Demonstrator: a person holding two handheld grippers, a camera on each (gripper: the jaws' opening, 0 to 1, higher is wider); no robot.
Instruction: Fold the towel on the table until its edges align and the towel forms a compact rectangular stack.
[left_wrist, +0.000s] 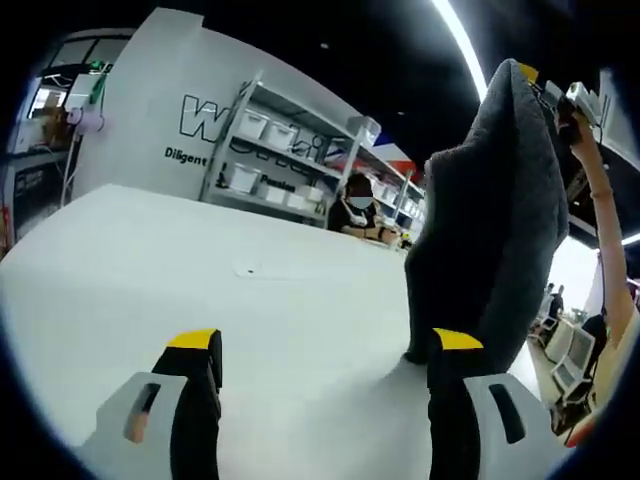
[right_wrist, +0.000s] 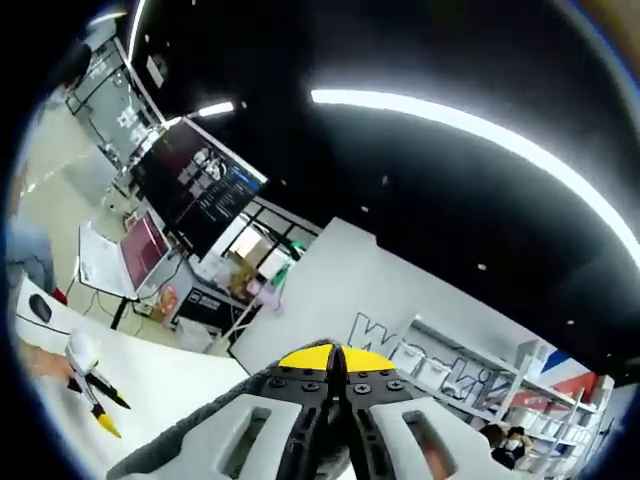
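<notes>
The dark grey towel (left_wrist: 495, 220) hangs bunched and upright at the right of the left gripper view, its lower end touching the white table (left_wrist: 200, 270). My right gripper (left_wrist: 545, 85) pinches the towel's top, held high by a person's arm (left_wrist: 605, 220). My left gripper (left_wrist: 326, 345) is open low over the table, its right jaw just beside the towel's bottom, with nothing between its jaws. In the right gripper view the right gripper (right_wrist: 335, 358) is shut and points up at the ceiling, with a strip of grey towel (right_wrist: 140, 462) showing beside it. The left gripper (right_wrist: 106, 412) appears small below.
Metal shelves with white bins (left_wrist: 285, 150) and a seated masked person (left_wrist: 355, 205) stand beyond the table's far edge. A white wall with lettering (left_wrist: 200, 120) is behind. Monitors and desks (right_wrist: 150, 240) stand off to one side. Broad bare tabletop lies to the towel's left.
</notes>
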